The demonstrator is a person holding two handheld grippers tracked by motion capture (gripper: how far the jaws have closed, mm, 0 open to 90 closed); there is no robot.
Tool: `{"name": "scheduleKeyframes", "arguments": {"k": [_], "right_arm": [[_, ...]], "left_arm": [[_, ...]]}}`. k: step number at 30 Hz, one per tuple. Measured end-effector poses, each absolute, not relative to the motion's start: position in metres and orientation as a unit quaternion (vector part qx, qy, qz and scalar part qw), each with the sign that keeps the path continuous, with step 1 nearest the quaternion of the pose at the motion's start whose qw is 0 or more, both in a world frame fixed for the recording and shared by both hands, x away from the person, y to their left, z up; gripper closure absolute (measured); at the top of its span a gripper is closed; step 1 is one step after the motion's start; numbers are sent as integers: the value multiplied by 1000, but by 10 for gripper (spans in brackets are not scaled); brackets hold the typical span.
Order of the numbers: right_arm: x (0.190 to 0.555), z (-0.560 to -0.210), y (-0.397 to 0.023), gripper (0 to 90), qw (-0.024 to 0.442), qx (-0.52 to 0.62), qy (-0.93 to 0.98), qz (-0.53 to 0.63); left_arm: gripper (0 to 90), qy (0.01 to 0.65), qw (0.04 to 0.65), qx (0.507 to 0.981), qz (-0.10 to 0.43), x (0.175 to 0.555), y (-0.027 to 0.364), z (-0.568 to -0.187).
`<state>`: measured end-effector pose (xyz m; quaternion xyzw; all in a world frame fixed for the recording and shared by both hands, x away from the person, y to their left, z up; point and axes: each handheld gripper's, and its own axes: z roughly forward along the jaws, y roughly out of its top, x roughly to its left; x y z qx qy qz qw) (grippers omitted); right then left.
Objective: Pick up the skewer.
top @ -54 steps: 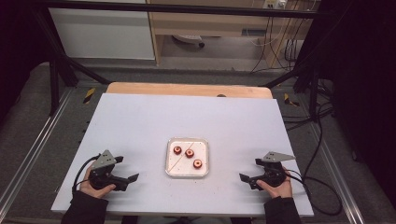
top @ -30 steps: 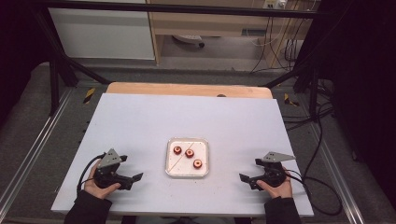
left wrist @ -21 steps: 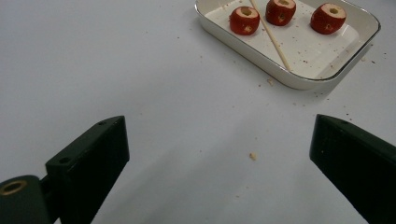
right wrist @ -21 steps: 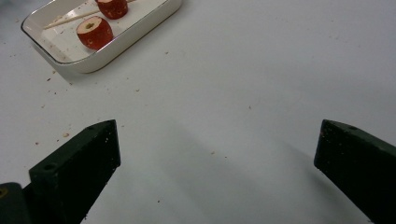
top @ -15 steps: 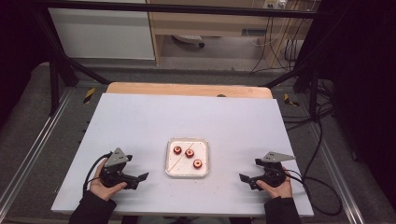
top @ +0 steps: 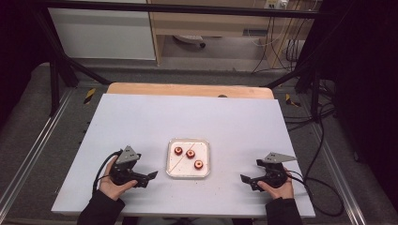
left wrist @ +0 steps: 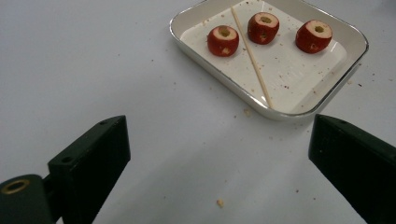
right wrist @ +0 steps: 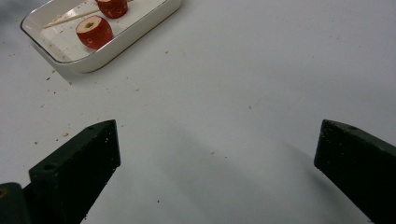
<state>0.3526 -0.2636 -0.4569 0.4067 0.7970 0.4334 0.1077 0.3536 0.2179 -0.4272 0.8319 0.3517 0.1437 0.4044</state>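
A white tray [top: 205,165] sits near the table's front middle, holding three red cored fruit pieces [top: 190,153] and a thin wooden skewer [top: 177,161]. My left gripper [top: 149,177] is open just left of the tray, its jaws pointing at it. In the left gripper view the tray [left wrist: 280,112] lies ahead with the three fruit pieces [left wrist: 223,40] and the skewer [left wrist: 252,58]. My right gripper [top: 245,180] is open, well right of the tray. In the right gripper view the tray's corner [right wrist: 88,65] and one fruit piece [right wrist: 95,31] show at top left.
The white table [top: 187,122] has a wooden strip [top: 187,90] along its far edge. Crumbs are scattered around the tray. Cables [top: 324,187] trail off the right side. Bare tabletop lies between each gripper and the tray.
My left gripper has slid right along the front of the table toward the tray. The right gripper has stayed where it was.
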Motion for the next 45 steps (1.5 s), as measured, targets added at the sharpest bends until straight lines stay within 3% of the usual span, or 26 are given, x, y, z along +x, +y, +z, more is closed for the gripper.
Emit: {"name": "scheduleKeyframes", "arguments": {"k": [8, 21, 39, 45], "right_arm": [[353, -457, -263, 8, 108, 407, 797, 433], [352, -457, -263, 9, 106, 408, 796, 434], [352, -457, -263, 9, 104, 408, 796, 434], [352, -457, -263, 9, 103, 408, 797, 434]], "left_arm": [[54, 341, 397, 839, 149, 360, 191, -417], [135, 340, 365, 854, 150, 373, 146, -418], [557, 365, 330, 859, 143, 388, 124, -436], [656, 366, 325, 861, 139, 386, 121, -438]]}}
